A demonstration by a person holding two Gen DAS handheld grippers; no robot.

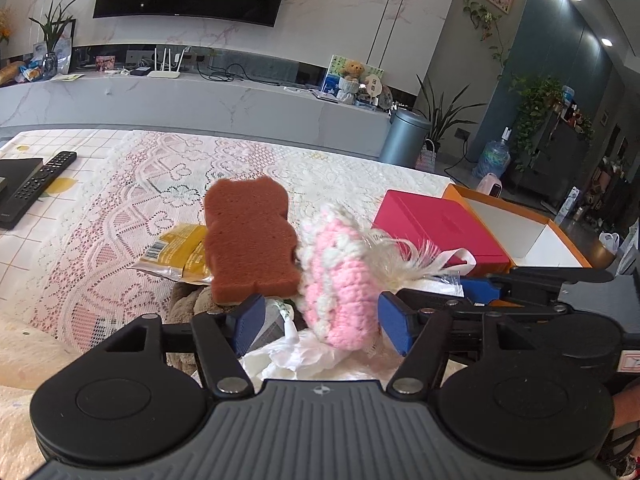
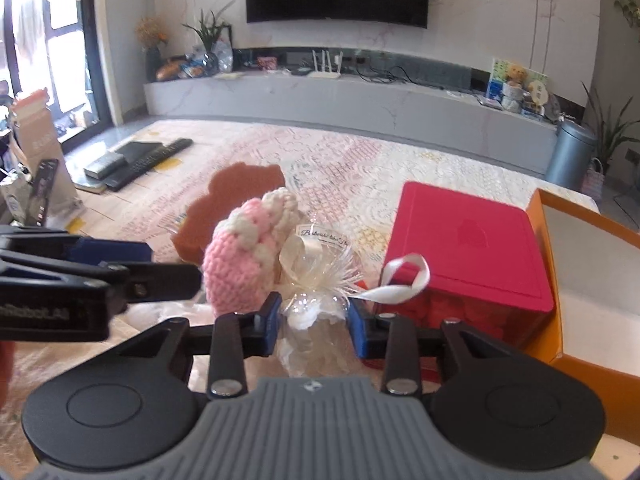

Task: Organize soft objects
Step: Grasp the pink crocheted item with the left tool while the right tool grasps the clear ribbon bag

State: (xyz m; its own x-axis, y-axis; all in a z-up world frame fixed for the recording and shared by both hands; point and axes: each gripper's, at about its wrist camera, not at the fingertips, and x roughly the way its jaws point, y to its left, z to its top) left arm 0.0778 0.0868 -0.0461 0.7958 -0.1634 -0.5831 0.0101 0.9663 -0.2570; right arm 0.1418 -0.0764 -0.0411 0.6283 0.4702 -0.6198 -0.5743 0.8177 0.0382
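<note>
On a lace-covered worktop, left of frame, a remote control lies by a black box. Centre, a brown bear-shaped sponge overlaps a yellow packet. Beside it, the left gripper points level across the worktop, jaws released around a pink-and-white crocheted piece. Just to the right, the right gripper, also held level, is grasping a cellophane-wrapped bundle with a white ribbon. Lower right, a red box sits against an open orange box.
</note>
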